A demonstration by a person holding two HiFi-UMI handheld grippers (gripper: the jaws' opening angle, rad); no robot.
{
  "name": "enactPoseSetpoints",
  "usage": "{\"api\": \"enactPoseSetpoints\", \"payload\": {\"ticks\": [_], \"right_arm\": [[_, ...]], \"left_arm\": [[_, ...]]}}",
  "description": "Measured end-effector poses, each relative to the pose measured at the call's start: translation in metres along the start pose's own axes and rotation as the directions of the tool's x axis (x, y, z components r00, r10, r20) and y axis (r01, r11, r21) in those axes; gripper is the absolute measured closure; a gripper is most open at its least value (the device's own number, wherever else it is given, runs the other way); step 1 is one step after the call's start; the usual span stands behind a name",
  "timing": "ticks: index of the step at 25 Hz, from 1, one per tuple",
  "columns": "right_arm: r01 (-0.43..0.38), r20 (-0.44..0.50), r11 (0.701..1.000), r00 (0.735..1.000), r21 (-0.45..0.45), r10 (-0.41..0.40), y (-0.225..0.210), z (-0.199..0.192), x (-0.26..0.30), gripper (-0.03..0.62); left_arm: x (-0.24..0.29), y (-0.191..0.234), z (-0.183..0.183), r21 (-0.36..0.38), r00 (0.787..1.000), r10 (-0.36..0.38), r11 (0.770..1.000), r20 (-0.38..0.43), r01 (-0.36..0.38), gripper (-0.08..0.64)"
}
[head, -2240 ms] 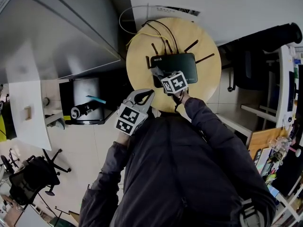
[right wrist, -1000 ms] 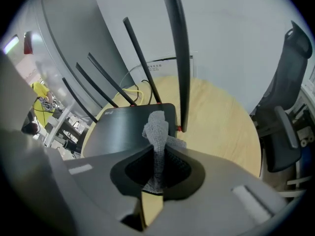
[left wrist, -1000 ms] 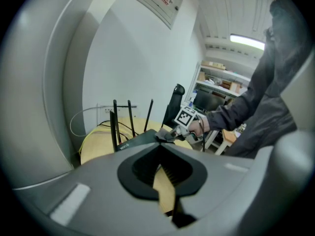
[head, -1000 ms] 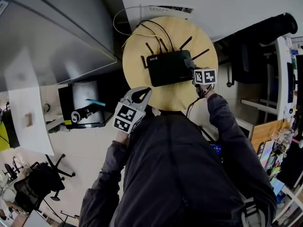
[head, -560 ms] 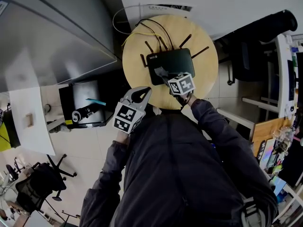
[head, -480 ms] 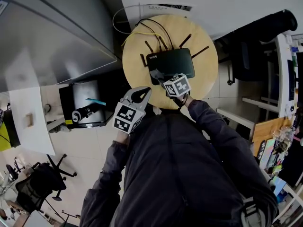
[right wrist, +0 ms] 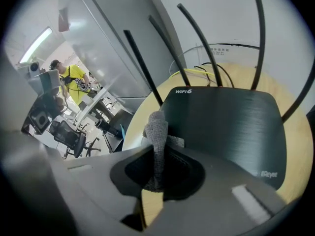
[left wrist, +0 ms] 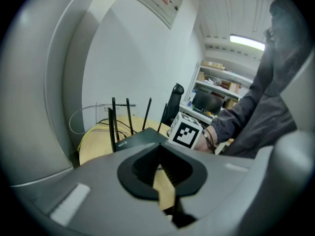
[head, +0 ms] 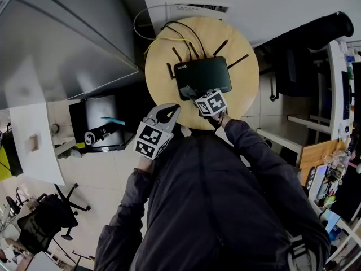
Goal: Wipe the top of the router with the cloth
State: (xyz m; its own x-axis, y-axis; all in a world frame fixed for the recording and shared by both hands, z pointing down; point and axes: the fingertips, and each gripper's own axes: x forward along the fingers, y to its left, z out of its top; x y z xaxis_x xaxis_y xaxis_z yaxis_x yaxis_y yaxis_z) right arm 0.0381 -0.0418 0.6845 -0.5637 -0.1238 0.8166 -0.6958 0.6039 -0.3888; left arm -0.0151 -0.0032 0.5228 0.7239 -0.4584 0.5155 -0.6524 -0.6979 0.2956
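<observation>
Right gripper (right wrist: 153, 183) clamping cloth (right wrist: 157, 132), router antennas (right wrist: 143, 69) ahead

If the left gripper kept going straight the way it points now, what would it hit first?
The left gripper, shut and empty, would most likely first meet the near rim of the round wooden table; the black router lies just beyond. Depth is hard to judge.

Router (right wrist: 221, 132) top: "WIFI6"; corner logo (right wrist: 268, 173) poss. "Reyee", blurry.
</observation>
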Motion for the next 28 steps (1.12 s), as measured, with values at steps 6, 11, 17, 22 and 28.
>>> {"api": "enactPoseSetpoints", "payload": {"ticks": [6,11,17,22,28], "right_arm": [[0.059,0.010,0.995,0.998,0.075,-0.060,-0.040,-0.019,-0.025,0.560],[0.086,0.042,0.988,0.995,0.130,-0.092,-0.073,-0.028,-0.046,0.560],[0.170,0.035,0.966,0.983,0.192,-0.180,-0.116,-0.045,-0.074,0.560],[0.215,0.044,0.947,0.972,0.238,-0.232,-0.142,-0.052,-0.090,0.560],[0.269,0.037,0.927,0.957,0.263,-0.288,-0.160,-0.059,-0.100,0.560]], "left_arm": [[0.003,0.000,0.002,0.010,1.000,-0.012,1.000,0.001,0.012,0.560],[0.002,0.001,0.001,0.012,1.000,-0.015,1.000,-0.008,0.015,0.560],[0.001,0.001,-0.003,0.013,1.000,-0.015,1.000,-0.016,0.015,0.560],[-0.002,0.002,-0.004,0.014,1.000,-0.014,1.000,-0.022,0.014,0.560],[-0.004,0.003,-0.007,0.014,1.000,-0.015,1.000,-0.025,0.016,0.560]]}}
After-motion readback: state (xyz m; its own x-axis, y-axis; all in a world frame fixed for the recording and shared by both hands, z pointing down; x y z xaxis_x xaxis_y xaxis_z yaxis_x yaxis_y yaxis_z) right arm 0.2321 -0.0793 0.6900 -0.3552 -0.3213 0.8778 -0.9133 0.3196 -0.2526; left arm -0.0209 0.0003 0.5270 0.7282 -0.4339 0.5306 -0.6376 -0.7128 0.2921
